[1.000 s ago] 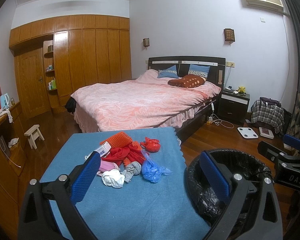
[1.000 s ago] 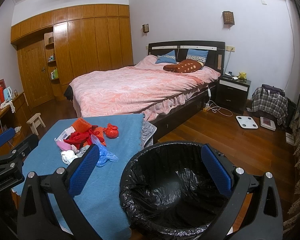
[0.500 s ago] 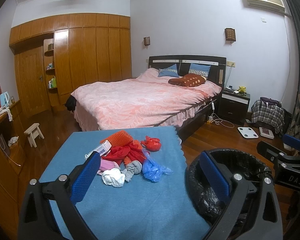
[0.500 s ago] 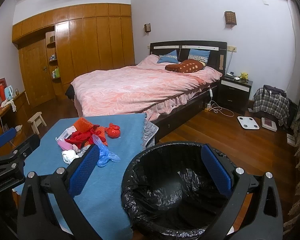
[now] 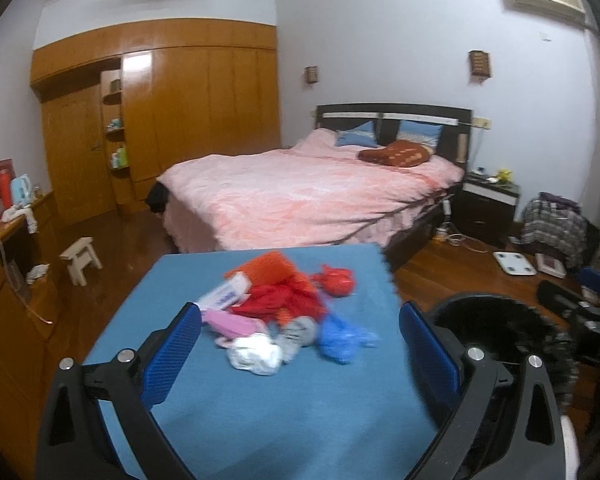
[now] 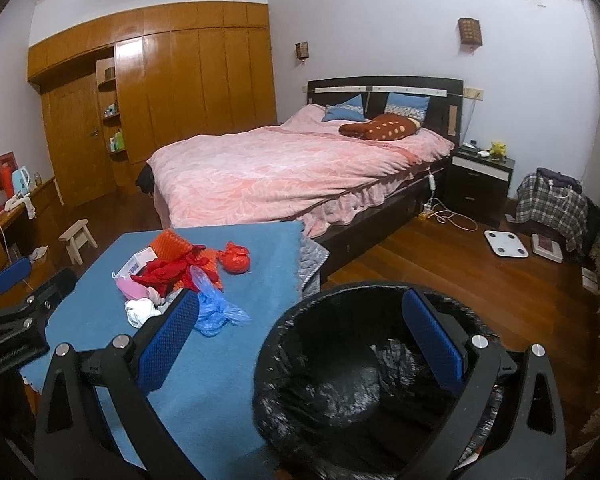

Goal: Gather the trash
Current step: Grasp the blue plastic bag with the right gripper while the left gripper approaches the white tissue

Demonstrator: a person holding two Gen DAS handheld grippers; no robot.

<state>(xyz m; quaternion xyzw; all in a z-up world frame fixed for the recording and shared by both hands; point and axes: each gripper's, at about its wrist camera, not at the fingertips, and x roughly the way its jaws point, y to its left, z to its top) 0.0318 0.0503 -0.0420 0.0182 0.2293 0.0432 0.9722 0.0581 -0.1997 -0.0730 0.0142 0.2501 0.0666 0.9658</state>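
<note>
- Our left gripper (image 5: 300, 354) hangs above a table draped in a blue cloth (image 5: 260, 412), its two blue-padded fingers (image 5: 172, 354) spread wide apart and holding nothing.
- The trash pile (image 5: 288, 308) lies on the cloth just ahead of the left gripper, framed between its fingers and not touching them.
- In that pile, nearest the left gripper, are a crumpled white wad (image 5: 256, 354), a grey wad (image 5: 300, 330) and a blue plastic bag (image 5: 340, 338); beyond them sit red crumpled material (image 5: 280, 300), a pink item (image 5: 228, 322), a white box (image 5: 224, 296), an orange mesh piece (image 5: 268, 266) and a small red bag (image 5: 338, 282).
- Our right gripper (image 6: 300, 344) is also spread open and empty, hovering over the black-lined trash bin (image 6: 352, 396), whose mouth fills the space between and below its fingers.
- From the right gripper, the pile (image 6: 180, 276) sits ahead and to the left, with the blue bag (image 6: 216, 312) just beside its left finger pad (image 6: 168, 346).
- The bin stands right against the table's edge, to the right of the left gripper.
- Beyond both grippers is a bed with a pink cover (image 6: 284, 168).
</note>
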